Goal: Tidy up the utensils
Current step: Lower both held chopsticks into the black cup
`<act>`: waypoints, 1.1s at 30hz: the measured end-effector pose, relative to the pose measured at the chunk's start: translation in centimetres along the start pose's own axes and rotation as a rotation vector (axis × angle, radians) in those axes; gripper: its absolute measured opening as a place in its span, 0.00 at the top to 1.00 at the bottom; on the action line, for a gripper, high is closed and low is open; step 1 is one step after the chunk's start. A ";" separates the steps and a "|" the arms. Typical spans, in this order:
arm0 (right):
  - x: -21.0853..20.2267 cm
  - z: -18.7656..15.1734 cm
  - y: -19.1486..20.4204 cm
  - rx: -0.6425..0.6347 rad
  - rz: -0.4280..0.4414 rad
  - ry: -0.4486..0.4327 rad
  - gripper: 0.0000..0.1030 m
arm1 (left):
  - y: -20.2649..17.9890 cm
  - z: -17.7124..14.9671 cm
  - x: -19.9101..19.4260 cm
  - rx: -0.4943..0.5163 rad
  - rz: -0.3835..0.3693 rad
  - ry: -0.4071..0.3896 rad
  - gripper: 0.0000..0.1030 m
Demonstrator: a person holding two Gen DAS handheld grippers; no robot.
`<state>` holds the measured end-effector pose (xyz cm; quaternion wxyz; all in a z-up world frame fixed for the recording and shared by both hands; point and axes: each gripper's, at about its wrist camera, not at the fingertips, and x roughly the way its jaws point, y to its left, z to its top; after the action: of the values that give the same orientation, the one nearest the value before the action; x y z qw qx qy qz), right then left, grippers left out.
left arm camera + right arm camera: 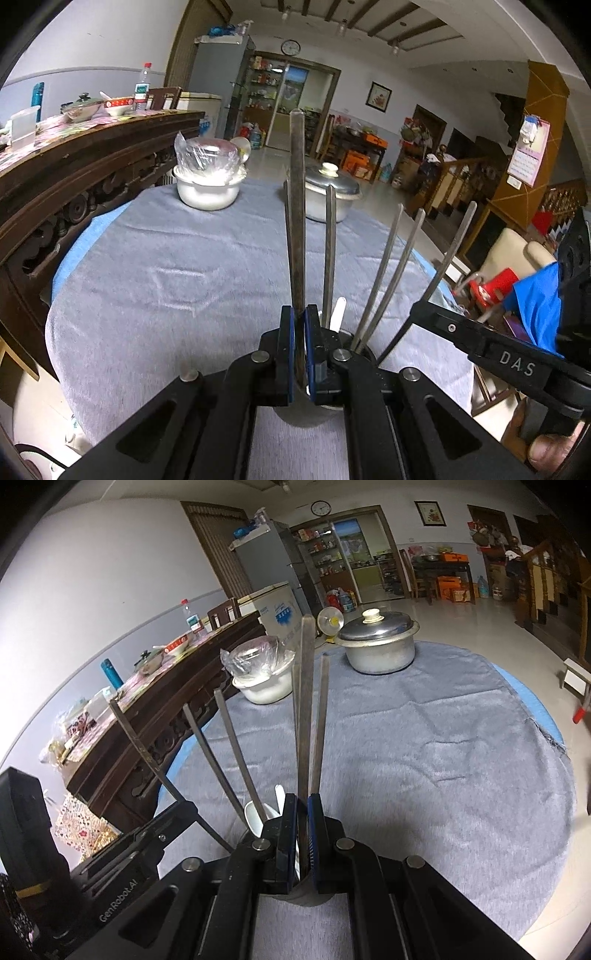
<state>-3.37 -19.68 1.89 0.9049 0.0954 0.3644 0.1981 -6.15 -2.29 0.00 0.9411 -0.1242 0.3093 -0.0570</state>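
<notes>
Both the left claw (299,325) and right claw (302,812) are clenched on stiff, light, slippery chopsticks (297,206), low, just above the holder cup (314,410).

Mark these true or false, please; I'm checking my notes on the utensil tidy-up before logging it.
1. The left gripper is shut on a chopstick. True.
2. The right gripper is open and empty. False: it clamps a second chopstick.
3. The metal pot has no lid. False: its lid is on.
4. A grey cloth covers the table. True.
5. A white spoon stands among the chopsticks in the holder. True.
</notes>
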 end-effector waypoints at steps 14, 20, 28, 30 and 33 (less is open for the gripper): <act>0.4 -1.0 -0.1 0.002 0.003 0.033 0.93 | 0.1 -0.8 0.7 -0.001 -0.023 0.073 0.95; 1.0 -0.9 -0.6 0.015 0.000 0.049 0.93 | 0.0 -1.0 1.5 0.003 -0.021 0.108 0.95; 1.6 -0.8 -0.8 0.025 0.004 0.060 0.93 | 0.4 -1.0 2.2 -0.011 -0.022 0.139 0.95; 1.7 -0.7 -0.8 0.023 0.003 0.061 0.93 | 0.3 -0.9 2.2 -0.010 -0.023 0.137 0.95; 1.9 -0.6 -0.8 0.025 0.005 0.064 0.93 | 0.4 -0.7 2.3 -0.013 -0.023 0.138 0.95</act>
<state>-2.36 -19.56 0.03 0.8910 0.1011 0.3956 0.1987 -4.77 -2.45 -1.97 0.9160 -0.1295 0.3723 -0.0741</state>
